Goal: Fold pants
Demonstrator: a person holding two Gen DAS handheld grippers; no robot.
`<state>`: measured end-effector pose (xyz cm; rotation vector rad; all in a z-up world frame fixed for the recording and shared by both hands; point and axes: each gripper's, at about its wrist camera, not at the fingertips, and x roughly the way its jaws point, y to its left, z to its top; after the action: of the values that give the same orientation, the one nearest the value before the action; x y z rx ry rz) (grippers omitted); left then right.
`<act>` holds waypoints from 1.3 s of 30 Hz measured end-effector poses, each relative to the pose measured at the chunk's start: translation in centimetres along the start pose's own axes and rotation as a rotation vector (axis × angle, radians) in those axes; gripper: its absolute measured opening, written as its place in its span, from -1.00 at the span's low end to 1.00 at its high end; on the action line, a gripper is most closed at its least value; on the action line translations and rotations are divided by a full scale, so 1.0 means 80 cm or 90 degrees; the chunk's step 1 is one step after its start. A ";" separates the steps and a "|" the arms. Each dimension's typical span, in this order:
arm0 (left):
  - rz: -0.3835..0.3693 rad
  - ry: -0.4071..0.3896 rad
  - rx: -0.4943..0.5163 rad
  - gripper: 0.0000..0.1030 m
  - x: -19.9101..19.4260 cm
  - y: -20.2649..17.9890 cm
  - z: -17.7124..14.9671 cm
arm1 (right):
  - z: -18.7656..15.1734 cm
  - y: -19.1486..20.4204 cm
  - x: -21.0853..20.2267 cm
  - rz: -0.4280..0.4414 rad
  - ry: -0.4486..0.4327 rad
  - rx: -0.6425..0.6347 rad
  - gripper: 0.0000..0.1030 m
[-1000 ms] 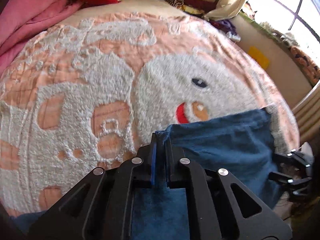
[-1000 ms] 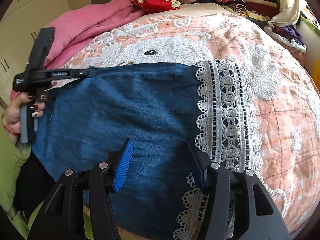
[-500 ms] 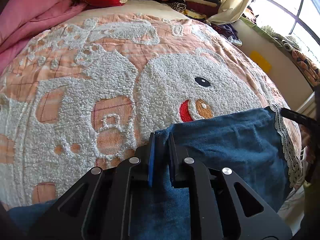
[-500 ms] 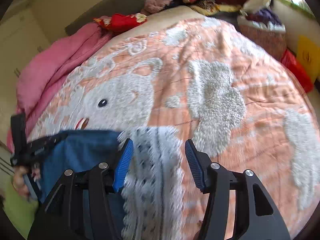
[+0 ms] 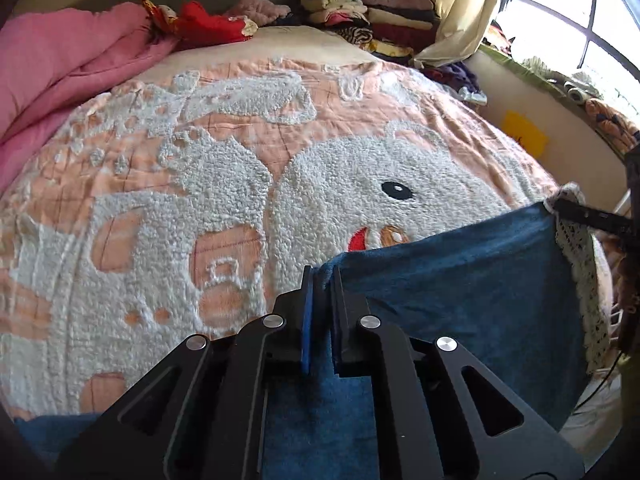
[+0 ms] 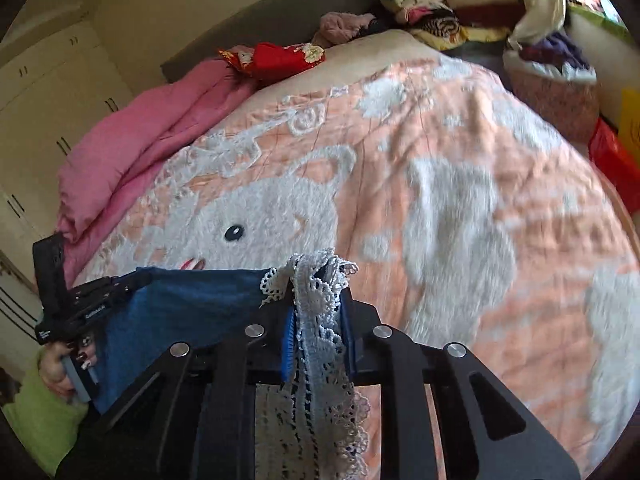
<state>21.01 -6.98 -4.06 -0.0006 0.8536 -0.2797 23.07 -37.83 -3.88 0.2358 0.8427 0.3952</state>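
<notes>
The pants [image 5: 460, 292] are dark blue denim with a white lace trim [image 6: 320, 320]. My left gripper [image 5: 321, 276] is shut on one blue corner of them. My right gripper [image 6: 318, 280] is shut on the lace-trimmed corner. The upper edge hangs stretched between the two grippers above the near end of the bed, and the cloth hangs down from it. In the right wrist view the left gripper [image 6: 100, 292] shows at the far left with the hand that holds it. In the left wrist view the right gripper [image 5: 592, 216] shows at the right edge.
The bed has an orange blanket [image 5: 248, 128] with fluffy white figures. A pink quilt [image 6: 132, 144] lies along its left side. A red cloth [image 5: 208, 26] and stacked folded clothes [image 5: 372, 12] lie at the far end. A basket of clothes [image 6: 556, 80] stands at the right.
My right gripper was open over the cloth, moved to the lace-trimmed corner and has shut on it. Both grippers have lifted the pants' edge. The left gripper stayed shut.
</notes>
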 end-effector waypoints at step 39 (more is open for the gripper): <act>0.070 0.085 -0.118 0.31 -0.065 0.059 -0.103 | -0.117 0.115 0.006 -0.117 0.101 -0.224 0.27</act>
<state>12.78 -0.28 -6.13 -0.1089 1.0056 -0.0978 13.94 -28.87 -7.00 -0.2000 0.9260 0.3857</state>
